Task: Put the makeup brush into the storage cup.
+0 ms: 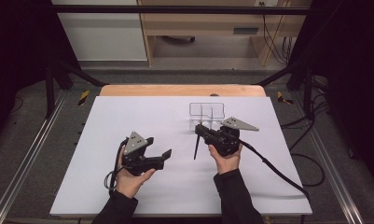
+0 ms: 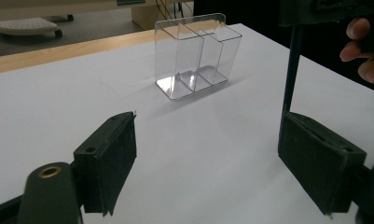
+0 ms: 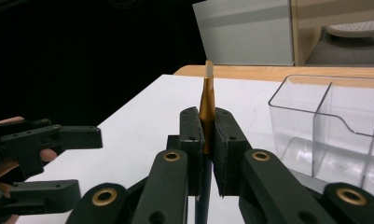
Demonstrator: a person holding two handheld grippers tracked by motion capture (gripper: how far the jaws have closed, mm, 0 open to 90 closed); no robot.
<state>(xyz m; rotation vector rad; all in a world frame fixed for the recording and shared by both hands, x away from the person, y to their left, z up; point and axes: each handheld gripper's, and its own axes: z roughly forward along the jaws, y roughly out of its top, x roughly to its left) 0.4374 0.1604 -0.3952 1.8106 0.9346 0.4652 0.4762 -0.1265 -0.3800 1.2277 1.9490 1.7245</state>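
Nearest the person, the left gripper [image 1: 157, 156] stands open with nothing between its jaws, low over the bare white desk [image 1: 128, 116]. No earlier step shows as finished: the clear organizer [image 1: 206, 116] farther back has all its compartments empty.

The right gripper [image 1: 201, 129] is clamped on a slim brush [image 1: 196, 144], dark handle hanging down toward the desk, gold collar and pale tip [image 3: 208, 70] rising above the pads. By my reading the pick-up is done and what remains is carrying the brush over and lowering it into a compartment.

The organizer stands just beyond the right gripper, upright, near the desk's far edge. Room is ample to the left and front; the far rim and right edge are closer.
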